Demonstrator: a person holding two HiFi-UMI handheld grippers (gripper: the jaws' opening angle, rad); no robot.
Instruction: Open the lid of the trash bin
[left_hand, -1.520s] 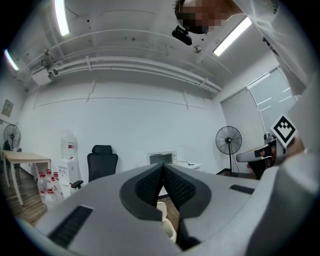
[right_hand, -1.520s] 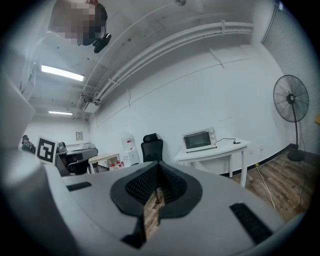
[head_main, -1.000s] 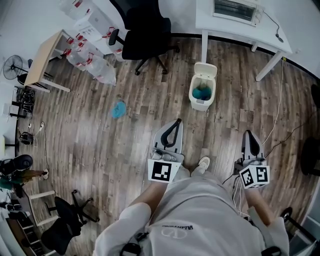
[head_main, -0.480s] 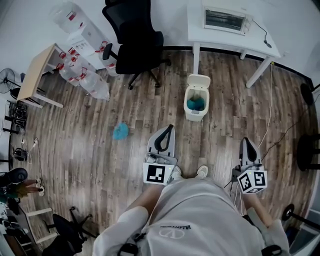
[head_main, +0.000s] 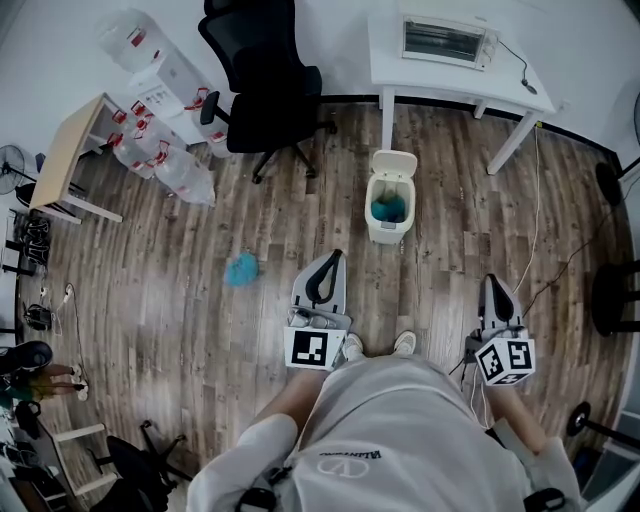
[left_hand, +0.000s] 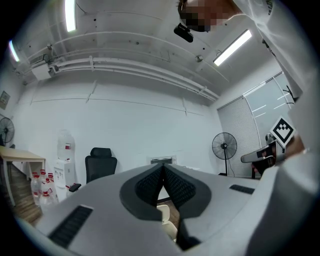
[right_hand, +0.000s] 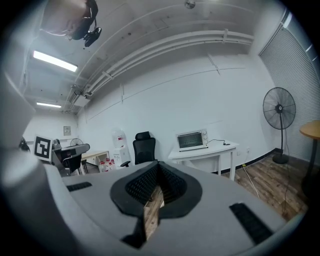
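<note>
The left gripper (head_main: 337, 256) hung at the person's waist, jaws pressed together on nothing. Ahead on the floor, near the white table (head_main: 450, 78), the trash bin (head_main: 386, 232) stood with its lid (head_main: 394, 160) already up, so the right gripper (head_main: 492, 281), likewise closed and empty, seemingly had no work.

The left gripper (head_main: 336, 256) and the right gripper (head_main: 493, 281) are held low in front of the person's body. Both point far, with jaws closed tip to tip on nothing.
</note>
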